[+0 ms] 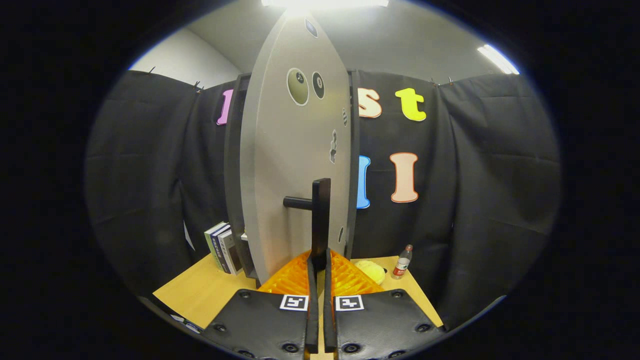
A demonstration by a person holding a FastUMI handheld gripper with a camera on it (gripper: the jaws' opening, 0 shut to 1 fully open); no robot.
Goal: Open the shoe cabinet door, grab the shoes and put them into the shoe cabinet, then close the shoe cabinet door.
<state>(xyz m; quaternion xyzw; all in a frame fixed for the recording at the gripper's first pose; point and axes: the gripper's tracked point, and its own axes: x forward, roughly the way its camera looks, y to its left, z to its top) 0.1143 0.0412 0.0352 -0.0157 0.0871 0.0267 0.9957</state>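
I am clamping the gripper (320, 260) on the door (295, 170) handle (320, 215), fingers nearly together. I am aiming for a slow swing along the hinge arc.

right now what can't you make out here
- Cabinet interior: in the gripper view, the door swung toward the camera hides it, so shoes inside can't be confirmed.
- Handle grip: the hand-held gripper has fingers nearly closed around its lower end; contact unclear.
- Yellow object: partly hidden behind a finger.
- Bottle label: too small.

Matt smooth cabinet door (295, 165); glossy dark handle (320, 215); wood-look table (210, 290).
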